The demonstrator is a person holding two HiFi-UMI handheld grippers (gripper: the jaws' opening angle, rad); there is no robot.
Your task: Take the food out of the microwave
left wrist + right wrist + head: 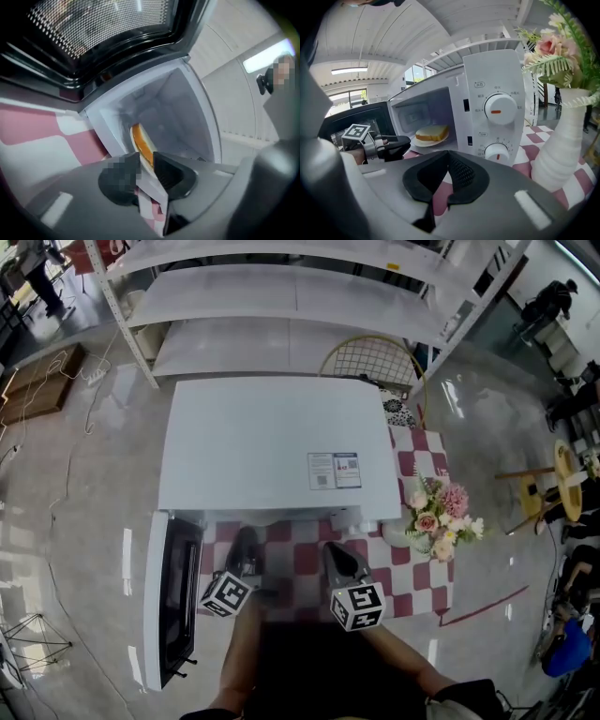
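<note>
A white microwave [272, 446] stands on a red-and-white checked cloth, its door [173, 601] swung wide open to the left. Inside, a slice of bread [431, 132] lies on a white plate [423, 142]; in the left gripper view the bread [140, 140] shows through the gap between the jaws. My left gripper [246, 545] [146, 161] points into the cavity mouth, rolled on its side, slightly open and holding nothing. My right gripper [339, 557] [449, 154] hovers shut in front of the control panel [497, 122], empty.
A white vase of flowers [441, 517] stands just right of the microwave, close to my right gripper. The open door blocks the left side. White shelving [281, 296] and a wire chair [370, 357] stand behind the table; a stool [553, 479] is off to the right.
</note>
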